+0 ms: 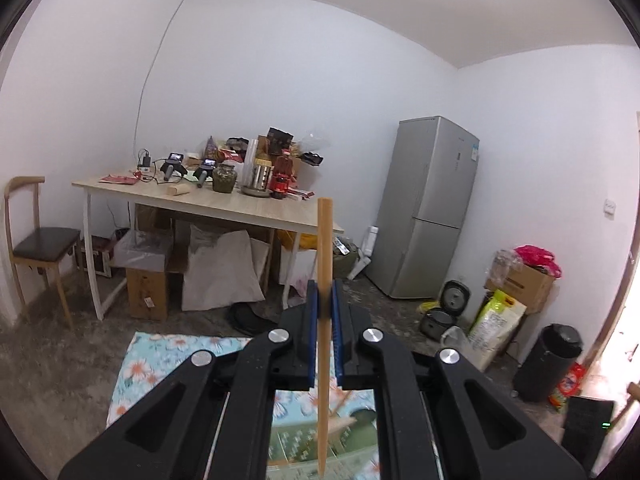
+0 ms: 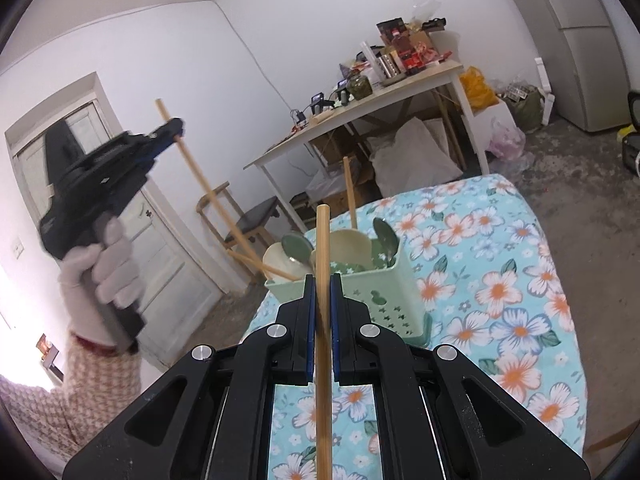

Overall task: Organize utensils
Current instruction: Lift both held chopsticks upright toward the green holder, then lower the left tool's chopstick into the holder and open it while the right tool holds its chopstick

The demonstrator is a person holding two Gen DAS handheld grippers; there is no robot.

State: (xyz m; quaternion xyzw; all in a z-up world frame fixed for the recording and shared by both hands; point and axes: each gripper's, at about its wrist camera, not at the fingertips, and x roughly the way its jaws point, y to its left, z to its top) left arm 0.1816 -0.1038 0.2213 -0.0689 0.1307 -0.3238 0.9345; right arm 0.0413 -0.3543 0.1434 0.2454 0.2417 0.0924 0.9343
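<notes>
My left gripper [image 1: 325, 294] is shut on a wooden chopstick [image 1: 323, 380] that stands upright between the blue pads. In the right wrist view the left gripper [image 2: 176, 130] is raised at the left, its chopstick [image 2: 200, 178] slanting down toward the holder. My right gripper [image 2: 322, 292] is shut on another wooden chopstick [image 2: 323, 340], held just in front of a pale green utensil holder [image 2: 380, 292]. The holder stands on the floral cloth [image 2: 500, 280] and contains green spoons [image 2: 386, 236], cream spoons and a chopstick [image 2: 350, 196].
A wooden table [image 1: 208, 204] loaded with jars, bottles and packets stands by the wall, with boxes and sacks under it. A chair [image 1: 36, 248] is at the left, a grey fridge [image 1: 432, 208] at the right. Rice cookers, bags and a black bin [image 1: 548, 360] crowd the right floor.
</notes>
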